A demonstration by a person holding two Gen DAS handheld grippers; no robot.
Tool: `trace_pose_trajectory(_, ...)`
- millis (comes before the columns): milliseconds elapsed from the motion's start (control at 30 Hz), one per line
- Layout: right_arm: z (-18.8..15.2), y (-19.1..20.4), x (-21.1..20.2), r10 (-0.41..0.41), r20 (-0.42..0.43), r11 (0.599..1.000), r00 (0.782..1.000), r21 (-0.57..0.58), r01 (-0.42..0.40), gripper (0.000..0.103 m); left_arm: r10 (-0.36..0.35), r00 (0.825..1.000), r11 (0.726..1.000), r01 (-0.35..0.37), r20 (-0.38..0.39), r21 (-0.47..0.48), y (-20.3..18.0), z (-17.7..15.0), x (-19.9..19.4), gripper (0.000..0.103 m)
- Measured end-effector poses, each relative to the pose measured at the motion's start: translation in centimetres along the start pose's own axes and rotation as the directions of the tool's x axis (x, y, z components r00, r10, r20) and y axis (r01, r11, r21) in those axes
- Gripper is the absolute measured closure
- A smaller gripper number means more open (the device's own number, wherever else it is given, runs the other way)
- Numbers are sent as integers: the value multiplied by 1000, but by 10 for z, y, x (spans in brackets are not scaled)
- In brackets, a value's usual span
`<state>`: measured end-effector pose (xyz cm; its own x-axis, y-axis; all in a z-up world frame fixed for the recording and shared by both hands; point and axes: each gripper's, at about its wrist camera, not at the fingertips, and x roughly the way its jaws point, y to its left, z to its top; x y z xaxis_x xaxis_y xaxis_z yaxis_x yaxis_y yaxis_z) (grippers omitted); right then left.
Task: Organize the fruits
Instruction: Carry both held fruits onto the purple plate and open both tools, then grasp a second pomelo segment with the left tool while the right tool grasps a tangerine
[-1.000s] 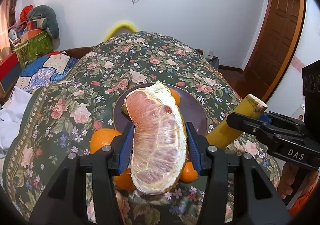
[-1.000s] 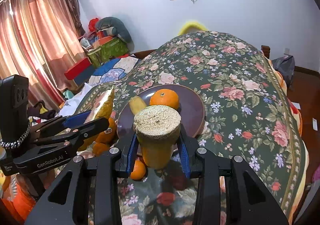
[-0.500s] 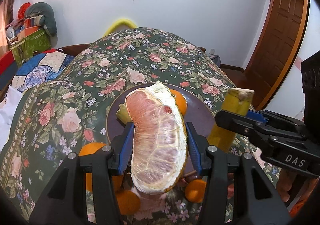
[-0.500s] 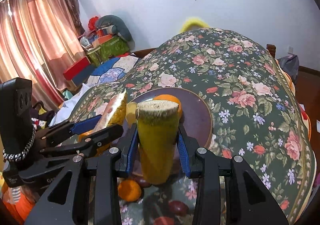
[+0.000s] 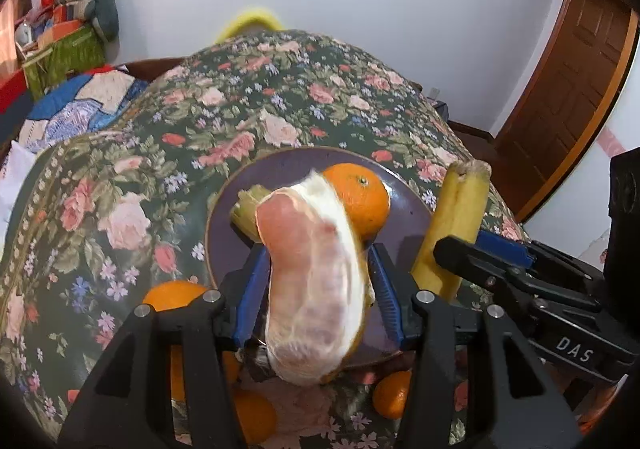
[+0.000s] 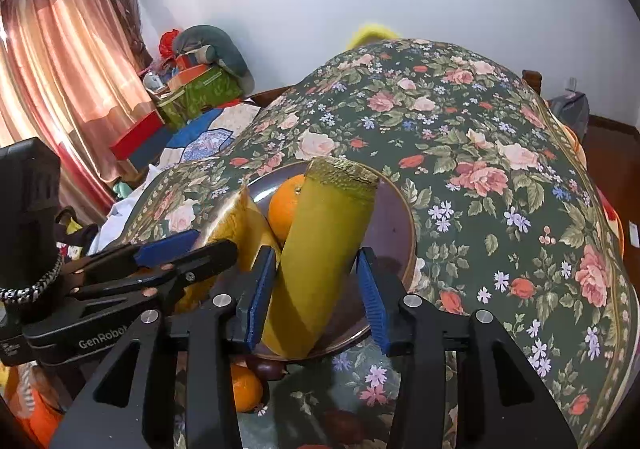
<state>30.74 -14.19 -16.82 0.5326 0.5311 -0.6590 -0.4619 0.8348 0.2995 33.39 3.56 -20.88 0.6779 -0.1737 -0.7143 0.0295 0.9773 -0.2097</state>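
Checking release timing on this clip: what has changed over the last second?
Both grippers came down over the purple plate. The right gripper is opening; the yellow stalk now leans on its left pad, clear of the right one. The left gripper still clamps the pomelo wedge. The orange stayed on the plate.

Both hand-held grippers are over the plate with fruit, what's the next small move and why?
Probably finish opening the right hand-held gripper: its jaws are parting, and the yellow-green sugarcane piece between them leans over the purple round plate, so it should settle there.
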Motion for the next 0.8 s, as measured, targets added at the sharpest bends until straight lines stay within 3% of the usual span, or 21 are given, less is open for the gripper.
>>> trace_pose_trajectory(400, -3, 6, -1, -26, -17, 999, 1000, -45, 25, 62, 4, 1000, 999, -5, 29, 34, -9, 0, -21, 51)
trace_pose_trajectory(800, -4, 28, -52, -64, 55, 994, 996, -82, 68, 62, 45, 996, 998, -48, 71, 42, -5, -11, -81, 51)
